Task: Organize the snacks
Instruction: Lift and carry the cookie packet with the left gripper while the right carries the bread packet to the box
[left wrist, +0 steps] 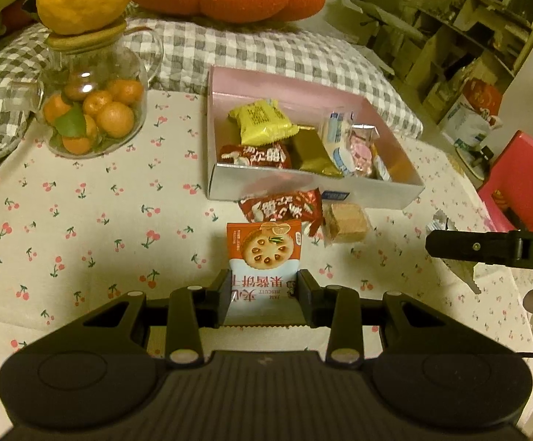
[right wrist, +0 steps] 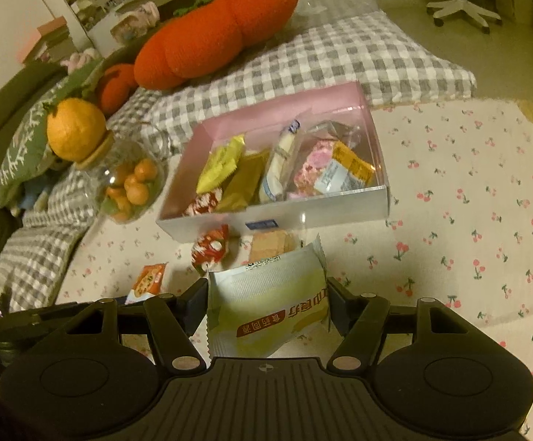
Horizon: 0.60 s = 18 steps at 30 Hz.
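The pink-lined box sits far of centre on the cherry-print cloth, already crowded with packets. The right gripper, jaws about half open, clamps a pale green snack bag; the left gripper, jaws narrower, pinches a biscuit packet. Each packet probably wants carrying over the near wall and releasing low into a gap, clear of the red candy packet and wafer lying just outside.
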Available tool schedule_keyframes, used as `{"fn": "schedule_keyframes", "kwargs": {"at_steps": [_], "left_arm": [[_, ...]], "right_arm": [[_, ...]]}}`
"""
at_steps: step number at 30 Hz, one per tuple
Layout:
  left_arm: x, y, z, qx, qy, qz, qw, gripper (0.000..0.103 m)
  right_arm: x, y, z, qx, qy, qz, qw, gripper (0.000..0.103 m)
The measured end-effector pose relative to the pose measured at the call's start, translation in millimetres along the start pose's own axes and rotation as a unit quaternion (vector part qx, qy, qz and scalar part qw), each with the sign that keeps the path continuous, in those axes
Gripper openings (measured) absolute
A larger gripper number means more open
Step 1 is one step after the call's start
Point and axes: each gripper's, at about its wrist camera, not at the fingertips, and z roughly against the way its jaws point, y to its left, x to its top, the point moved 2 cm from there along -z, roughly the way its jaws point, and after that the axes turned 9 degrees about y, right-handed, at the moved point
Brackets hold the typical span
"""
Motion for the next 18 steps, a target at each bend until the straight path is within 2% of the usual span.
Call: {"fn": "schedule_keyframes", "kwargs": {"at_steps": [13,18], "left_arm": [[13,-7,8,0.005,-0.026,0.003,0.9996,0.035],[25,-8,14,-0.008,-0.037,0.017,0.9991,0.035]], "right_arm": [[17,6,15,0.016,-0.036,-0.01,0.999,0.067],[32,0,21,0.014,-0.051,-0.028,0.998,0.067]]}}
